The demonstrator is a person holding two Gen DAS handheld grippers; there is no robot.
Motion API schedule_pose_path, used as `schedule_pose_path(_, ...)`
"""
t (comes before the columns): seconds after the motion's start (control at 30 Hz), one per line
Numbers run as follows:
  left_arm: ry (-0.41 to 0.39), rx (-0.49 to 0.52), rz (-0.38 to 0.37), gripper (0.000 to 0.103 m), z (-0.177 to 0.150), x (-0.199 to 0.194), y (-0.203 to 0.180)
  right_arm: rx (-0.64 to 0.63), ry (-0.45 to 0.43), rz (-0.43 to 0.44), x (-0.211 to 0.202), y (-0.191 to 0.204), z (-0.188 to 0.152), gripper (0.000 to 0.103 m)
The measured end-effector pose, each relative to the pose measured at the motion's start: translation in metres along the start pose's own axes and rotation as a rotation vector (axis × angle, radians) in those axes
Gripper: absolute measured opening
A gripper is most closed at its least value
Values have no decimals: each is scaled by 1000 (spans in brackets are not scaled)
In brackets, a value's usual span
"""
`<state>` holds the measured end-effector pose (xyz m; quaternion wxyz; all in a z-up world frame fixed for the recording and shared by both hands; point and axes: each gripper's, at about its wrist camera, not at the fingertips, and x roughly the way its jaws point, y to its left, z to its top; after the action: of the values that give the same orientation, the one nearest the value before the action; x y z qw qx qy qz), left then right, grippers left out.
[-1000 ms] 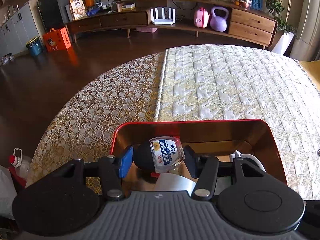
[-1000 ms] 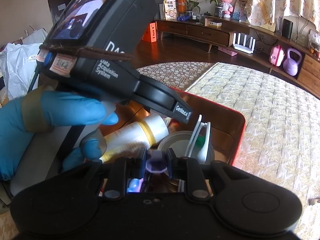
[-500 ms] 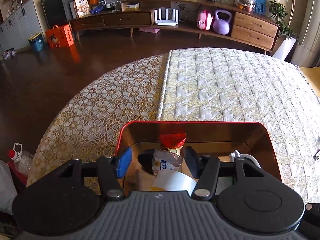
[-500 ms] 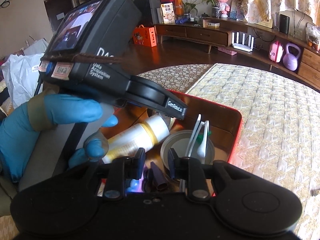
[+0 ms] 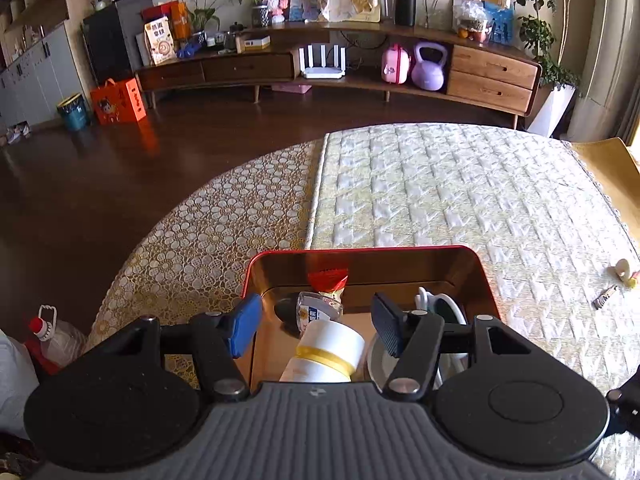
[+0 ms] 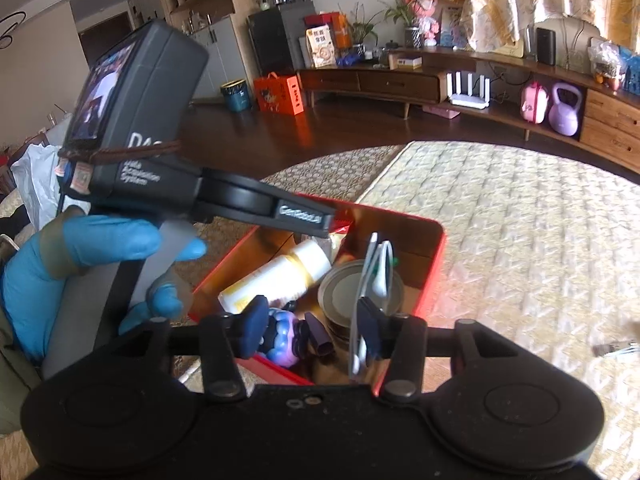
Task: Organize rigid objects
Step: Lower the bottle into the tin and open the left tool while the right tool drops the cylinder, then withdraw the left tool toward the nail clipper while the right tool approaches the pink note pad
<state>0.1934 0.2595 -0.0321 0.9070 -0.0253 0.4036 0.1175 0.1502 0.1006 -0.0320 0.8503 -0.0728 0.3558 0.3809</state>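
A red tin box (image 5: 360, 250) (image 6: 438, 240) sits on the quilted table. Inside lie a white bottle with a yellow band (image 5: 328, 350) (image 6: 280, 276), a small clear bottle with a black cap (image 5: 316, 308), a round metal can (image 6: 344, 292), a white hanger-like piece (image 6: 378, 264) and a purple toy figure (image 6: 280, 338). My left gripper (image 5: 314, 330) is open and empty above the box, over the white bottle. My right gripper (image 6: 312, 326) is open and empty above the box's near end, over the purple figure.
The left hand-held gripper body and blue-gloved hand (image 6: 100, 248) fill the left of the right wrist view. Small loose items (image 5: 618, 274) lie on the table to the right. A low wooden sideboard (image 5: 360, 68) stands beyond the dark floor.
My left gripper opened and let the small clear bottle drop into the box, then rose. My right gripper opened, released the purple figure into the box and drew back.
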Motion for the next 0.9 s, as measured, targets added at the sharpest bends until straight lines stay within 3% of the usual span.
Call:
schedule_pose_path(0.33, -34, 24, -62, 60, -11, -41, -29, 35, -37, -37, -45, -16, -16, 68)
schedule_pose_path(0.47, -52, 31, -95, 73, -19, -55, -45, 59, -47, -54, -63, -27, -23, 78)
schedule_pose_path(0.57, -61, 55, -110, 73, -26, -64, -60, 69, -53, -66, -78, -38, -32, 85)
schedule_pose_path(0.9, -73, 103, -170, 75, -45, -81, -108, 171, -79, -150, -122, -93, -70, 94)
